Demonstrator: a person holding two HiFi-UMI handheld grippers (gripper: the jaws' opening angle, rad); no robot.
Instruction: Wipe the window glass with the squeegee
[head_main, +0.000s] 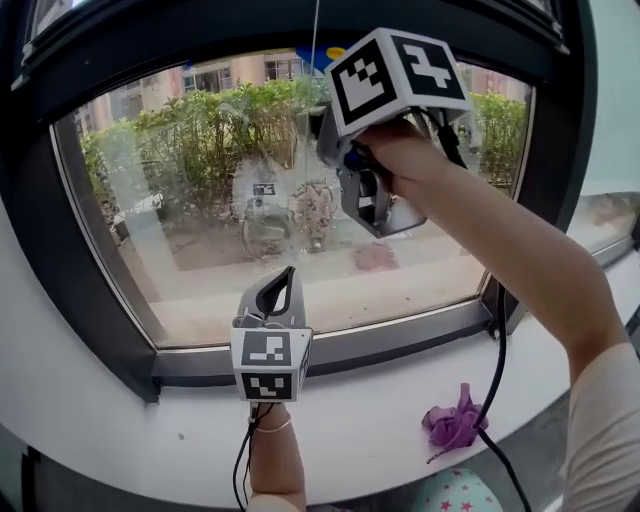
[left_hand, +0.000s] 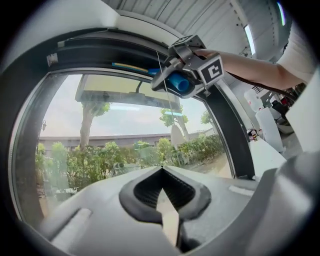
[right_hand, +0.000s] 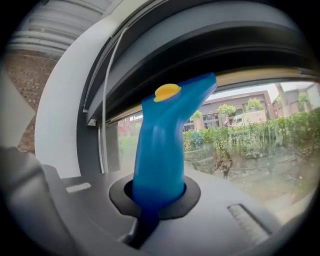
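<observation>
Blue squeegee clamped in my right claw points up toward the top of the glass; my left claw, closed empty, hangs lower.

Right gripper raised and clamped; left gripper low, closed.

This is a room inside a building, at ground level, beside a large window. The window glass sits in a dark frame above a broad white sill. Outside are a green hedge, a paved yard and low buildings. Inside, a ribbed ceiling and white equipment suggest a lab or a workshop, but I cannot tell which
</observation>
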